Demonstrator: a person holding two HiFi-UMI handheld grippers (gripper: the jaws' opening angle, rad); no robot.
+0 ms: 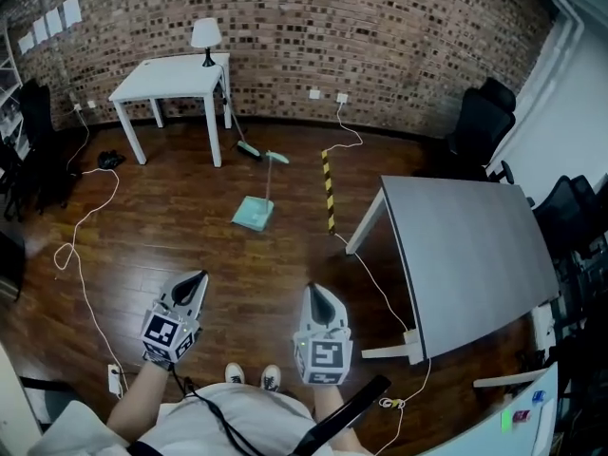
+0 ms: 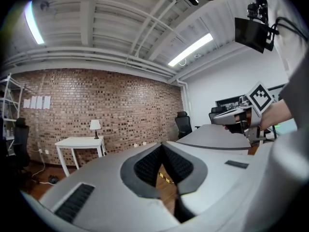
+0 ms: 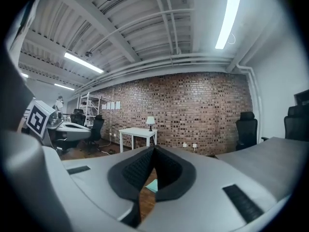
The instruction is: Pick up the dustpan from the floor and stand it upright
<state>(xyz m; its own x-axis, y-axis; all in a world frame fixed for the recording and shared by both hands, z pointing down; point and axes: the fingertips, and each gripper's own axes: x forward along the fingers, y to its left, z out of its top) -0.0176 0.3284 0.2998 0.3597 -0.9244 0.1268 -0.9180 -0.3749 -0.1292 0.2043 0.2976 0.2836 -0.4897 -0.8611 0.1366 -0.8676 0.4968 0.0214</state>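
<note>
Seemingly wooden floor point(image 1: 171, 231), dustpan point(image 1: 253, 215), brick wall point(image 1: 399, 46)

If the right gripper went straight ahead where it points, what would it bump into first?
Probably the teal dustpan lying on the wooden floor. It shows dead ahead, just past the right gripper's shut jaws. Nothing seems to stand before it, though depth is hard to judge.

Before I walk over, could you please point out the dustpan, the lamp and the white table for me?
dustpan point(image 1: 253, 215): head view, on the flat teal pan lying on the floor.
lamp point(image 1: 205, 34): head view, on its white shade.
white table point(image 1: 166, 77): head view, on the bare tabletop.
</note>
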